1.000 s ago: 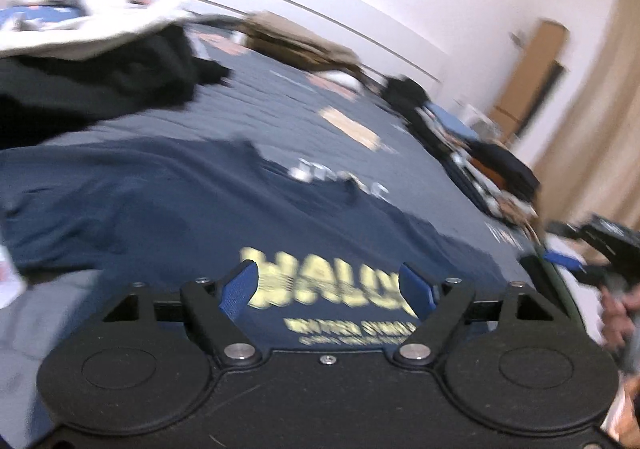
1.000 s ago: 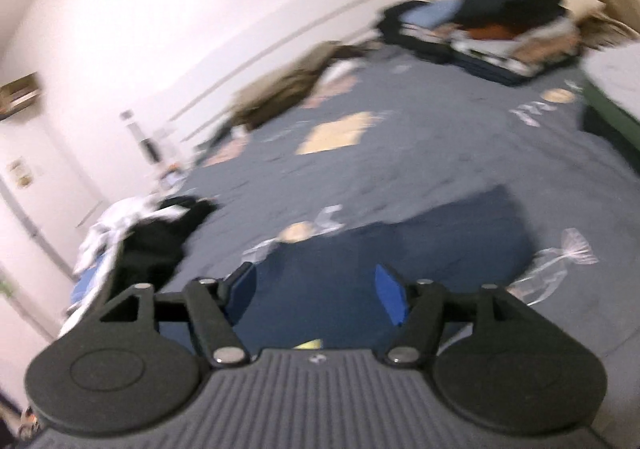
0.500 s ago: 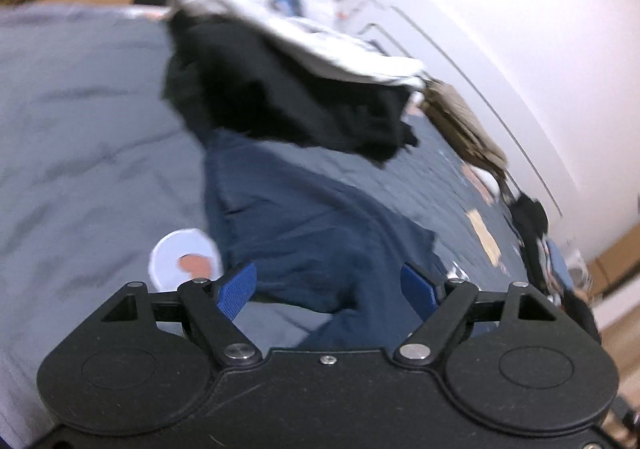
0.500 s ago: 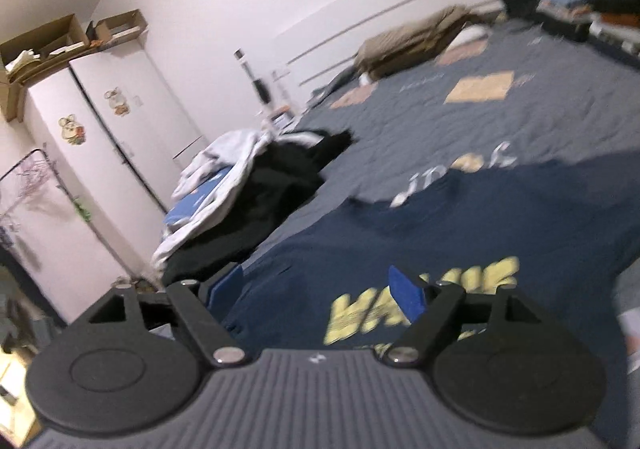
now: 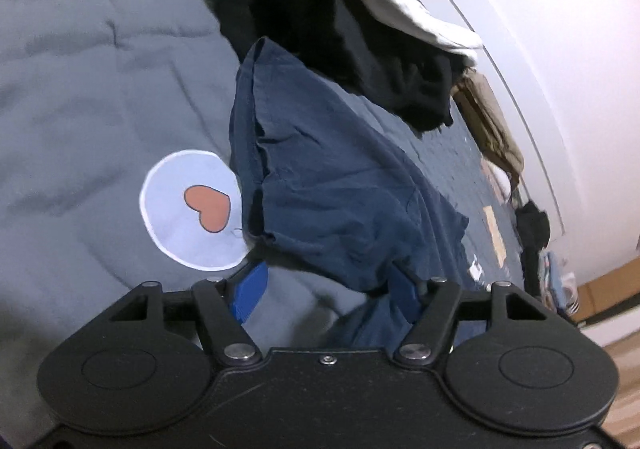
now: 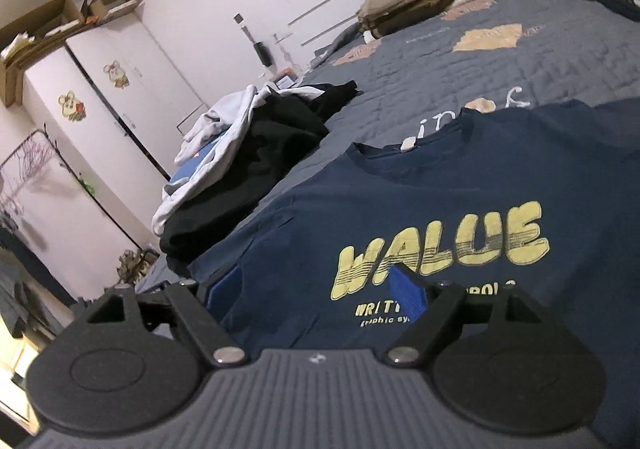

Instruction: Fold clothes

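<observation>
The navy T-shirt (image 6: pixel 460 209) lies print-up and spread on the grey bed (image 5: pixel 88 61), no fold made yet. The left hand-held gripper (image 5: pixel 326 289), jaws just narrowing, straddles its sleeve (image 5: pixel 320 185) without pinching; the right hand-held gripper (image 6: pixel 316 289) hovers wide, empty, over the chest

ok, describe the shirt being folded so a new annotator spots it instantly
Start at the grey quilted bedspread covering the bed. Just right of the heap of black and white clothes lies the navy T-shirt, spread flat, front up. Only it carries big yellow lettering across the chest.
</observation>
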Available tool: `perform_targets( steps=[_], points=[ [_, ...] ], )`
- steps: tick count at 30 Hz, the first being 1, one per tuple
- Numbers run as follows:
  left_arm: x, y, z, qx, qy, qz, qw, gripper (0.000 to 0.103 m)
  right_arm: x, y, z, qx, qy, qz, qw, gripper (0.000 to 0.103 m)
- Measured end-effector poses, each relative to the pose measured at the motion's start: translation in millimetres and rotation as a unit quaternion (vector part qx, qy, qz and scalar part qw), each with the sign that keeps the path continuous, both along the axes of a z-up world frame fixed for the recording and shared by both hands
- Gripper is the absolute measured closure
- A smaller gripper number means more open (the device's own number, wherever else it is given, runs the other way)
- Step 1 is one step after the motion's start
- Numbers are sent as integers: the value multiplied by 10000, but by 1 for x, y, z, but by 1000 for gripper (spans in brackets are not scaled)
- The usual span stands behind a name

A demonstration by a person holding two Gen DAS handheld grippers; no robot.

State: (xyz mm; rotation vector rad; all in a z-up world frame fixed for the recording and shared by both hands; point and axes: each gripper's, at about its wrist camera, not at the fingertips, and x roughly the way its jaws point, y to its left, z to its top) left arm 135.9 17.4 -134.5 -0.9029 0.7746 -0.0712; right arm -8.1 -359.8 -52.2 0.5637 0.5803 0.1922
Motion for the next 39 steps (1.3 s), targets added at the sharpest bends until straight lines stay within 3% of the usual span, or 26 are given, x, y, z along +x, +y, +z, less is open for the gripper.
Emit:
perform_targets(
  steps=[1,3,5,8,12,15,20,21,23,25,27,28,29,33,34,35,36,37,39],
  points=[
    [4,0,-2,2,-14,21,10000,40,2,0,-1,25,-21,21,10000,22],
    [14,-3,-6,122,-12,2,9999,56,2,3,-1,-35,-18,39,10000,22],
    [26,-5,-11,298,83,-41,9995,88,3,6,-4,-113,10,80,9999,22],
    [21,6,-9,412,-69,344,9985,97,3,12,-7,-217,71,221,9995,22],
    [0,26,19,554,-409,880,9937,98,7,19,-14,-405,199,450,9980,22],
    [4,34,16,514,-152,850,9949,98,12,22,-27,-378,455,582,9966,22],
    [8,40,-3,156,369,874,9954,82,14,32,-43,-502,768,741,9930,22],
    [9,39,-3,137,375,865,9954,81,14,34,-44,-517,776,772,9926,22],
    [13,35,-3,92,314,780,9964,66,14,35,-44,-511,777,782,9926,22],
    [17,32,-2,10,233,719,9971,63,14,35,-44,-499,784,781,9926,22],
    [22,25,-1,264,152,665,9973,68,15,34,-44,-513,813,751,9925,22],
    [23,22,0,480,109,628,9968,87,15,33,-45,-517,832,723,9926,22],
    [25,18,1,691,89,633,9956,94,15,32,-46,-506,857,704,9925,22],
    [27,1,21,1380,-441,595,9877,99,15,25,-46,-467,896,629,9929,22],
    [28,-9,30,1631,-706,434,9831,99,15,24,-45,-463,882,615,9931,22],
    [27,-25,44,2008,-1092,149,9734,99,15,21,-44,-449,854,587,9936,22],
    [23,-47,55,2467,-1476,-224,9575,99,15,19,-43,-435,826,558,9941,22],
    [18,-70,66,2933,-1843,-620,9360,99,15,16,-42,-414,806,529,9945,22],
    [-2,-124,74,3787,-2491,-1707,8749,99,16,9,-41,-383,806,467,9949,22]
  ],
)
